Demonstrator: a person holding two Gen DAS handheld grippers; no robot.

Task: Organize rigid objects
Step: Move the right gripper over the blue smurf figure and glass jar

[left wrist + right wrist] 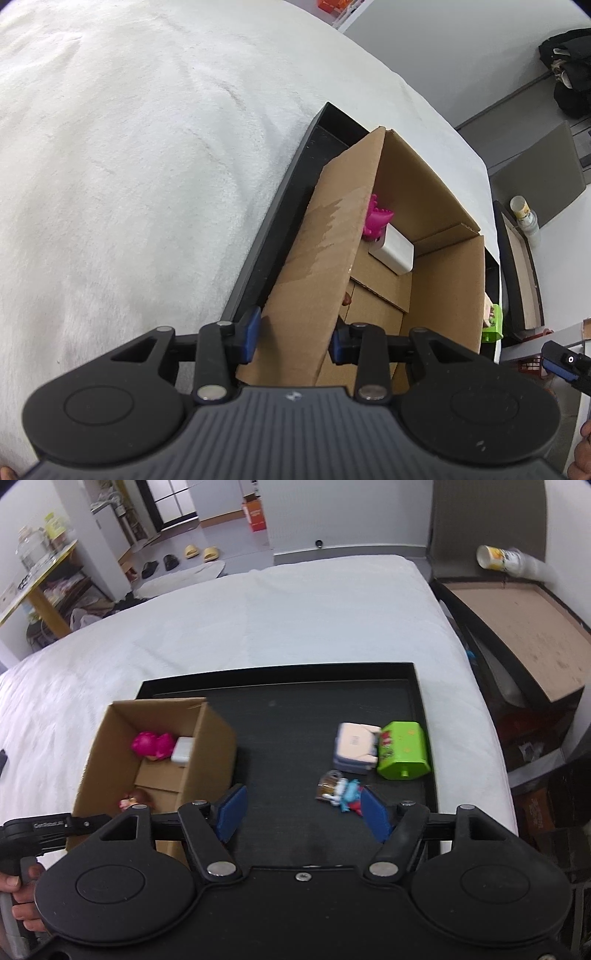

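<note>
Right wrist view, my inventory: black tray (421, 716) on the white bedcover (258, 620), holding one open cardboard box (218, 738) at its left. Box contents: pink toy (153, 744), white block (181, 751) touching it, and a brown-haired figure (135, 798) near the front corner. Loose on the tray floor, right of the box: a pale case (356, 746) touching a green toy house (404, 755), plus small blue-and-red pieces (345, 794). My right gripper (301, 812) hangs over bare tray, jaws parted, nothing between them. My left gripper (293, 338) straddles the box's near wall (314, 258); whether its pads press the cardboard I cannot tell.
</note>
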